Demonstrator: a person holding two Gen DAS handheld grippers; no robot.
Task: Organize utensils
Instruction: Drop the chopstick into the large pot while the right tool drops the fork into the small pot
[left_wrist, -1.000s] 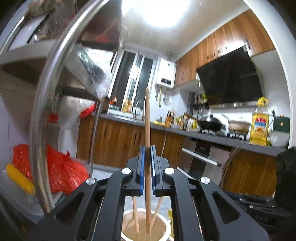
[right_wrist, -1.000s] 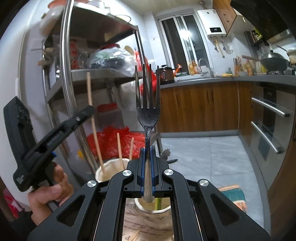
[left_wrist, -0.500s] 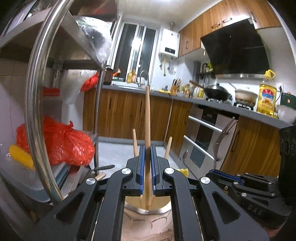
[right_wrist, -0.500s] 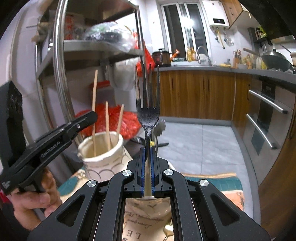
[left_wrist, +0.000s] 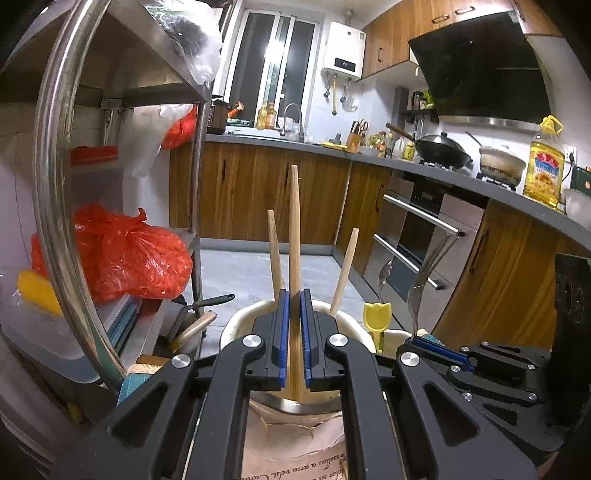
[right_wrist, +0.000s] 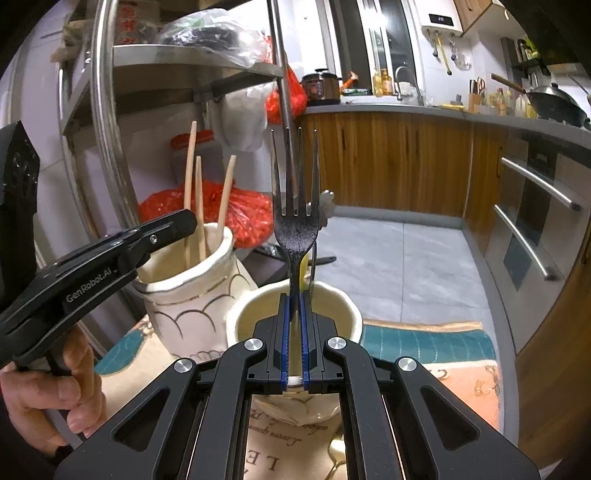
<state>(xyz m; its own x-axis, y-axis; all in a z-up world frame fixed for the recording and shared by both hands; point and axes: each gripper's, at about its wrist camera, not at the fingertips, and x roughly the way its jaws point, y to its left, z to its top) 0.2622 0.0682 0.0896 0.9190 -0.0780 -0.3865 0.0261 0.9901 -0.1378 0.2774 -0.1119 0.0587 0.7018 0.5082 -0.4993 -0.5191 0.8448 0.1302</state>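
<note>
My left gripper (left_wrist: 293, 295) is shut on a wooden chopstick (left_wrist: 294, 229), upright with its lower end inside a cream ceramic jar (left_wrist: 236, 325). Two more chopsticks (left_wrist: 274, 251) stand in that jar. My right gripper (right_wrist: 294, 299) is shut on a dark fork (right_wrist: 295, 221), tines up, handle down inside a second cream jar (right_wrist: 347, 314). The left gripper (right_wrist: 173, 225) shows in the right wrist view over the chopstick jar (right_wrist: 192, 291). The right gripper (left_wrist: 424, 338) shows in the left wrist view, holding the fork (left_wrist: 424, 280).
A steel shelf rack (left_wrist: 55, 184) with a red bag (left_wrist: 125, 254) stands close on the left. The jars stand on a patterned cloth (right_wrist: 424, 350). A yellow tulip-topped utensil (left_wrist: 376, 317) sits in the second jar. Kitchen cabinets (right_wrist: 388, 162) and an oven (right_wrist: 535, 229) lie beyond.
Both grippers have moved down. The chopstick has sunk deeper into its jar and the fork handle has gone down into the second jar. Both stay gripped.
</note>
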